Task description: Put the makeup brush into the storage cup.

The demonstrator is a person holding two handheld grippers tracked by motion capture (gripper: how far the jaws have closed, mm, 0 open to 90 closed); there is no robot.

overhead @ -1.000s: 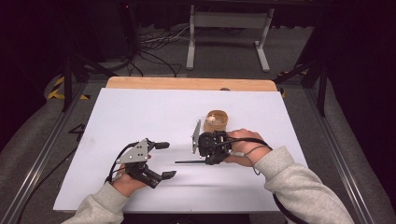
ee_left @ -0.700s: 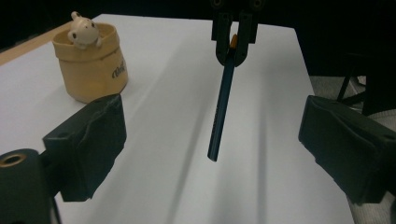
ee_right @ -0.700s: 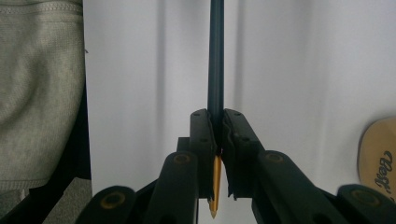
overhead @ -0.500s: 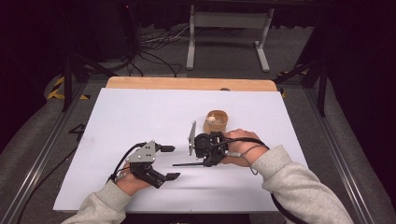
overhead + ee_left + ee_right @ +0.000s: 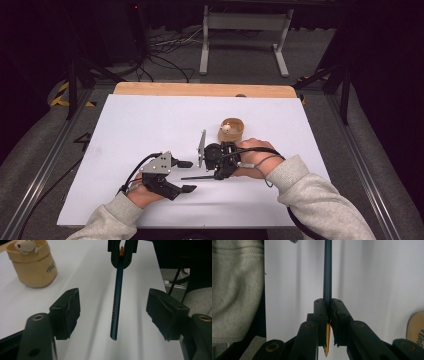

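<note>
Dark blue along its shaft, the pencil (image 5: 197, 177) is clamped in the right hand-held gripper (image 5: 216, 162), whose black jaws are pressed tight on it close to its sharpened end. In the right gripper view the pencil (image 5: 327, 272) runs straight out from between those jaws over the white counter (image 5: 374, 277), with the orange-brown tip poking out behind the pads. From the high view it lies about level, just above the counter (image 5: 150, 120), pointing left from the right hand-held gripper toward the left one.

The left hand-held gripper (image 5: 186, 176) sits at the near left of the counter, with a grey three-cornered plate on top and a hand in a light grey sleeve behind it. Its jaws have just been closing, but they stand apart, at a middling width. In the left gripper view the blunt end of the pencil (image 5: 117, 297) hangs between the two black pads (image 5: 66, 312) with clear space on both sides, touching neither. Farther off in that view, the right hand-held gripper (image 5: 122, 252) holds the pencil's other end.

A small tan cup (image 5: 231, 129) stands on the counter just beyond the right hand, with a little pale figure at its rim. In the left gripper view the cup (image 5: 33, 267) is at the far left, well apart from the pencil.
</note>
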